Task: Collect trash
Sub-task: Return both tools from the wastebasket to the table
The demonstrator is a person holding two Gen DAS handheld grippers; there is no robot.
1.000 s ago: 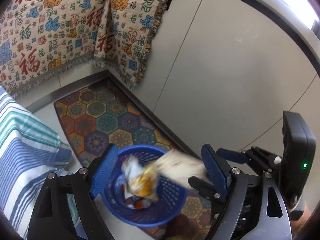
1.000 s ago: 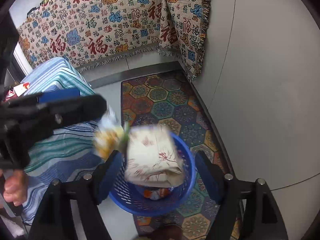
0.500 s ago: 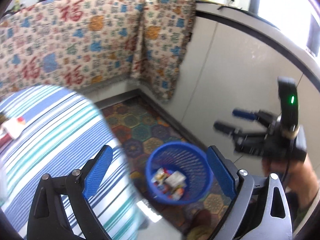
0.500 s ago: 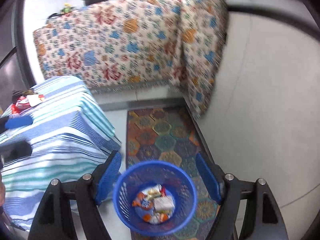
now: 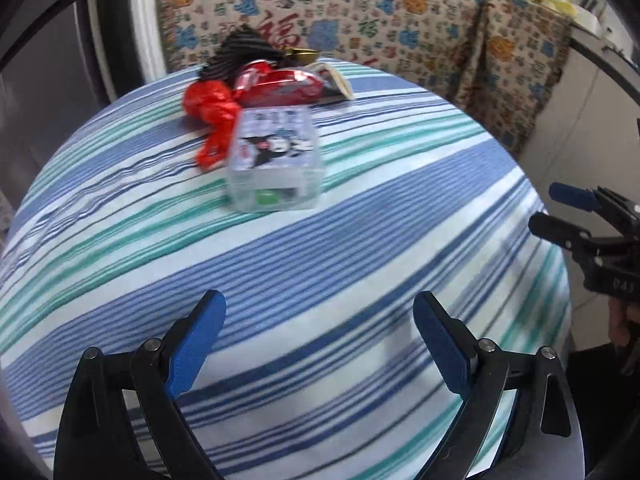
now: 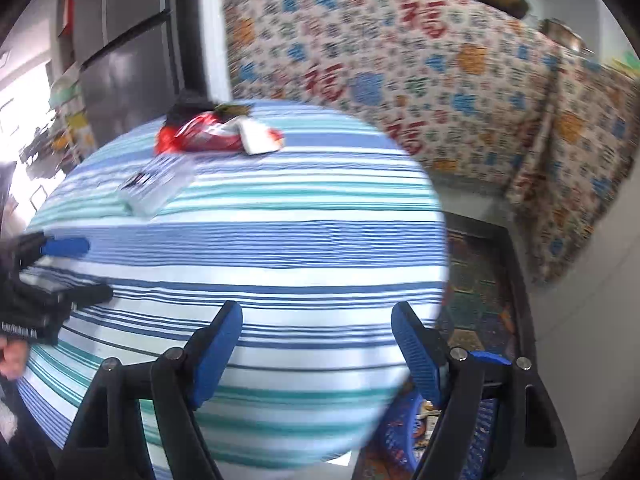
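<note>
Trash lies at the far side of the round striped table [image 5: 320, 264]: a clear plastic box with a cartoon label [image 5: 276, 160], a crumpled red wrapper [image 5: 212, 108], a shiny red packet [image 5: 284, 84] and a black striped cloth [image 5: 244, 50]. My left gripper [image 5: 318, 340] is open and empty above the near table edge. My right gripper [image 6: 316, 348] is open and empty over the table's right edge; it also shows in the left wrist view [image 5: 568, 216]. The blue basket [image 6: 404, 436] with trash sits on the floor below it. The box [image 6: 156, 184] and red packet [image 6: 200, 136] show in the right wrist view too.
A patterned cloth [image 5: 400, 24] hangs over the counter behind the table. A hexagon-pattern rug [image 6: 480, 292] covers the floor on the right. A grey fridge [image 6: 120, 60] stands at the back left. White cabinet fronts [image 5: 580, 128] stand on the right.
Both grippers dropped their trash into the blue basket, then rose and swung left from the basket to over the striped table. Both are open and empty now.
</note>
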